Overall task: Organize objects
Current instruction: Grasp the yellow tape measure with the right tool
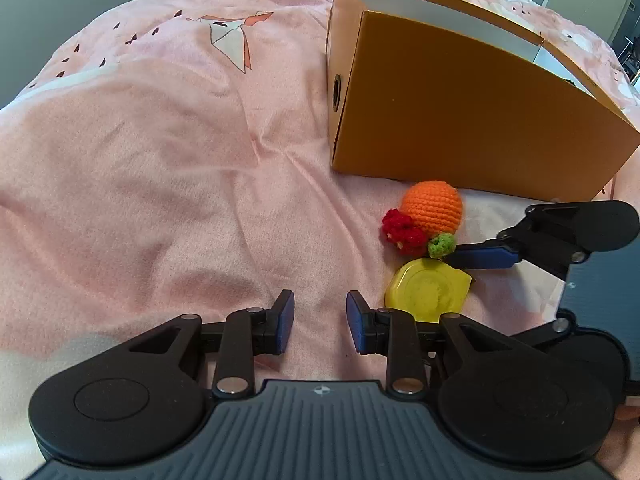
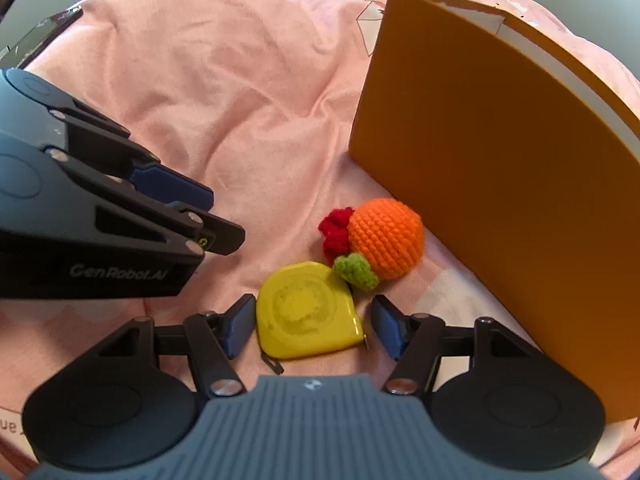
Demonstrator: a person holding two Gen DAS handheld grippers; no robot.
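My right gripper (image 2: pixel 314 328) sits spread around the yellow tape measure (image 2: pixel 306 322) on the pink blanket (image 2: pixel 240 100), left gripper (image 1: pixel 320 320) narrowly parted and empty, so closing crooked could squirt it into the crochet orange (image 2: pixel 386 238).

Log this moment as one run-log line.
left gripper: open, empty | right gripper: open around tape measure, right pad apart | crochet orange: beside box | blanket
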